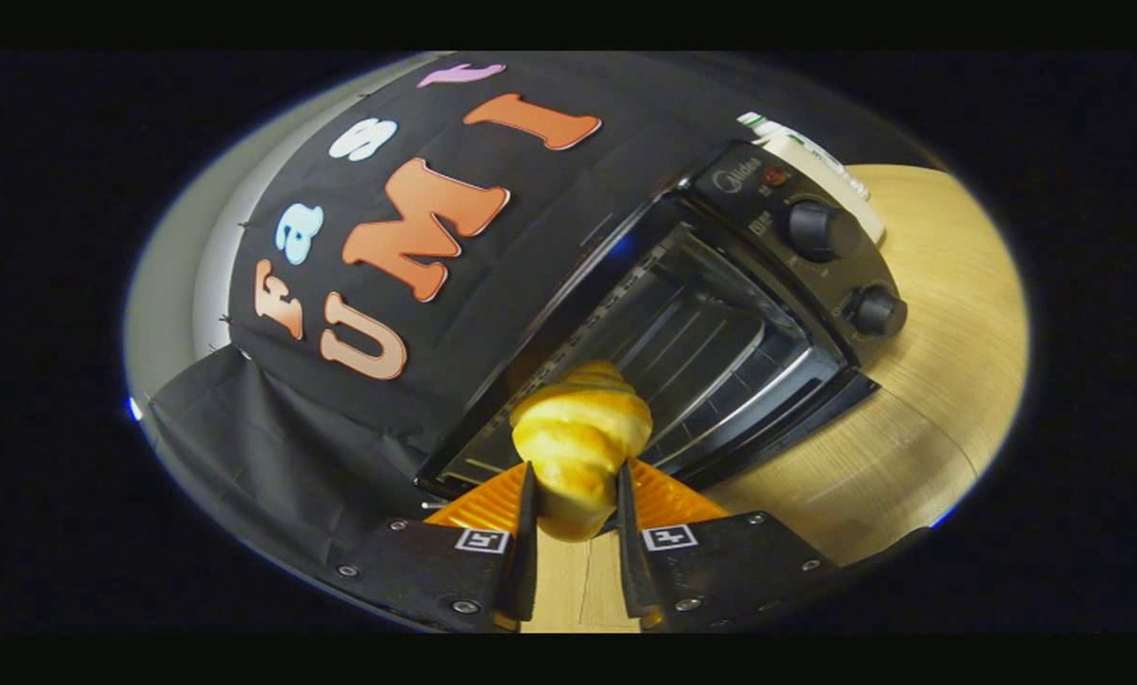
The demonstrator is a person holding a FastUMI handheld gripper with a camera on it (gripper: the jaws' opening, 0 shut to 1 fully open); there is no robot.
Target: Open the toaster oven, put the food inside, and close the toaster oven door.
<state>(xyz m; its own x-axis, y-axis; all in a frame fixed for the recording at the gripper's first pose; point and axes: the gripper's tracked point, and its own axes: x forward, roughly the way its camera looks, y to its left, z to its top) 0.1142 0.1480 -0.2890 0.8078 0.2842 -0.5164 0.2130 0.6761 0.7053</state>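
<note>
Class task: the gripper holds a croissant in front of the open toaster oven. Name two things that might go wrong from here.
1. The croissant is pinched only at its lower end by the gripper, so it might tip or slip out.
2. The toaster oven opening looks low, so the croissant's top may catch its frame or the rack.

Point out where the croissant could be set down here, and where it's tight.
Free: the wire rack inside the open toaster oven, just beyond the croissant the gripper grips, and bare wooden table below the knobs. Tight: the oven mouth, blocked by croissant and fingers.
</note>
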